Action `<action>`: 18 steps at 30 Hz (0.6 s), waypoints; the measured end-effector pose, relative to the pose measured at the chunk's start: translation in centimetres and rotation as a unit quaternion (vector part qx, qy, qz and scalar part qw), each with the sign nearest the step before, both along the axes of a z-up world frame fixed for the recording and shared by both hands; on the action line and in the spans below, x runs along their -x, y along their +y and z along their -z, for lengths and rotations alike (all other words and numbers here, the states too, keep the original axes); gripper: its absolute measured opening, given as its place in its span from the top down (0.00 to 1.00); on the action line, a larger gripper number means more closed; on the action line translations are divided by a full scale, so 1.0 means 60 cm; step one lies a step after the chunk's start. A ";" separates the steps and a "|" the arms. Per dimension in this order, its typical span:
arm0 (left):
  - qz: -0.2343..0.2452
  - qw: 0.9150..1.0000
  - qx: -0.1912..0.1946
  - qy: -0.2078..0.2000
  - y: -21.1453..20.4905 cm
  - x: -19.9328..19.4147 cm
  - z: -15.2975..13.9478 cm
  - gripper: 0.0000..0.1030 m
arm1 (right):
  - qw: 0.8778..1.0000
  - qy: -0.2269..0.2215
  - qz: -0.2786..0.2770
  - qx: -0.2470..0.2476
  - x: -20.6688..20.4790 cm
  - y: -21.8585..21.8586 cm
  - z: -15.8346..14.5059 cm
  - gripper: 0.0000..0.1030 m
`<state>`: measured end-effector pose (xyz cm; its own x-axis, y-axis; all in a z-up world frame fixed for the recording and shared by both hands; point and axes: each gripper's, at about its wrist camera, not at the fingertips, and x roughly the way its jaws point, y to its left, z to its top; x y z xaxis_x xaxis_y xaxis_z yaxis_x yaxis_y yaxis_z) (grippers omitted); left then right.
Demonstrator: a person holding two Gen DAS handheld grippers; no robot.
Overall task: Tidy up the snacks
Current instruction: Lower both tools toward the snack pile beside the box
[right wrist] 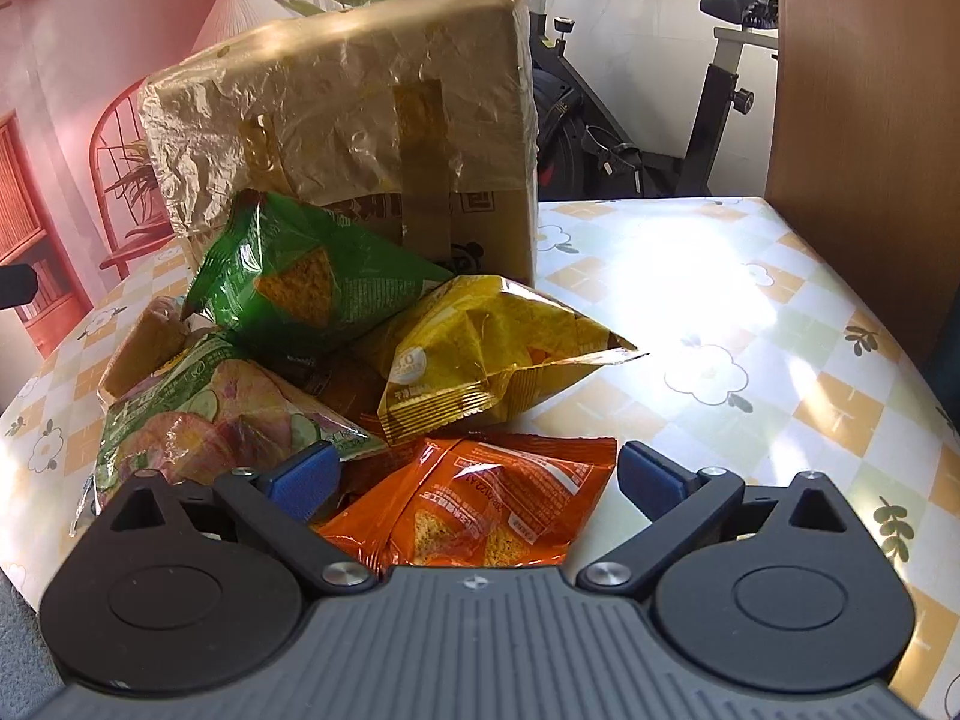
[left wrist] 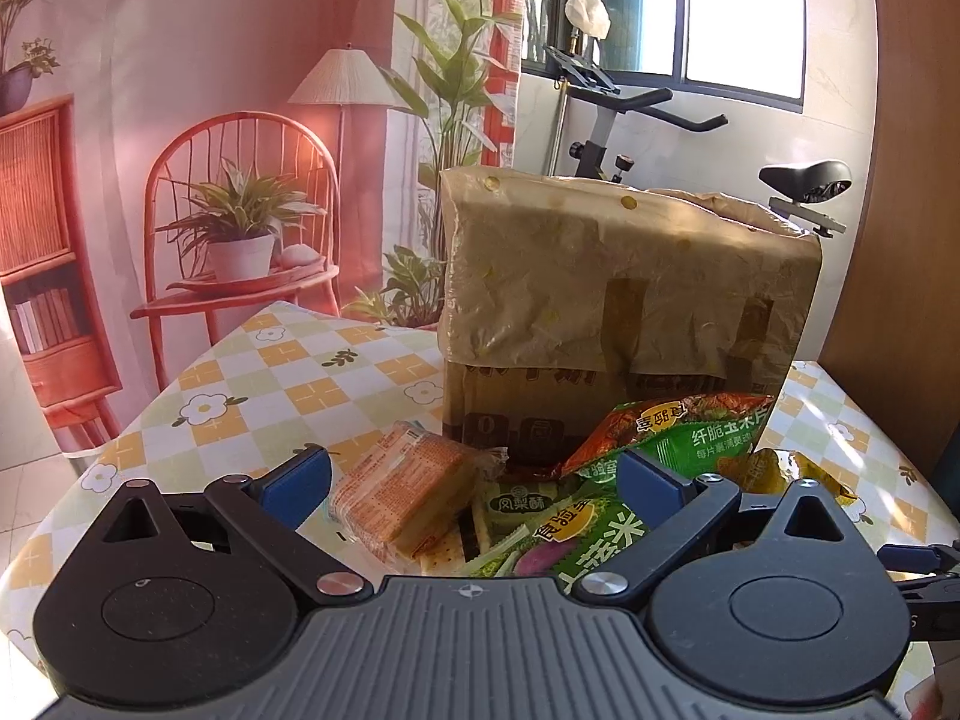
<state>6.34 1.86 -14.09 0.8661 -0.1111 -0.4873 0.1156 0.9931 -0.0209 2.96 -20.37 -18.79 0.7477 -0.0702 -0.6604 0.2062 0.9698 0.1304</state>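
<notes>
A pile of snack packs lies in front of a cardboard box (left wrist: 624, 312) covered with a brown plastic bag; the box also shows in the right wrist view (right wrist: 360, 114). My left gripper (left wrist: 474, 480) is open above an orange wrapped cake (left wrist: 402, 492) and green packs (left wrist: 588, 534). My right gripper (right wrist: 474, 474) is open with an orange chip bag (right wrist: 480, 510) between its fingers, not clamped. Behind it lie a yellow bag (right wrist: 480, 354), a green chip bag (right wrist: 300, 282) and a green vegetable-print bag (right wrist: 204, 414).
The table (right wrist: 750, 360) has a checked flower-print cloth. An exercise bike (right wrist: 630, 138) stands behind the table. A wooden panel (right wrist: 864, 72) rises at the right. A printed backdrop (left wrist: 180, 120) hangs at the left.
</notes>
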 end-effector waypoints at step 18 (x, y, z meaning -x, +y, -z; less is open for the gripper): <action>0.019 0.997 0.016 0.079 -0.032 -0.003 0.065 0.06 | 0.995 0.039 0.006 -0.093 -0.009 -0.029 0.054 0.13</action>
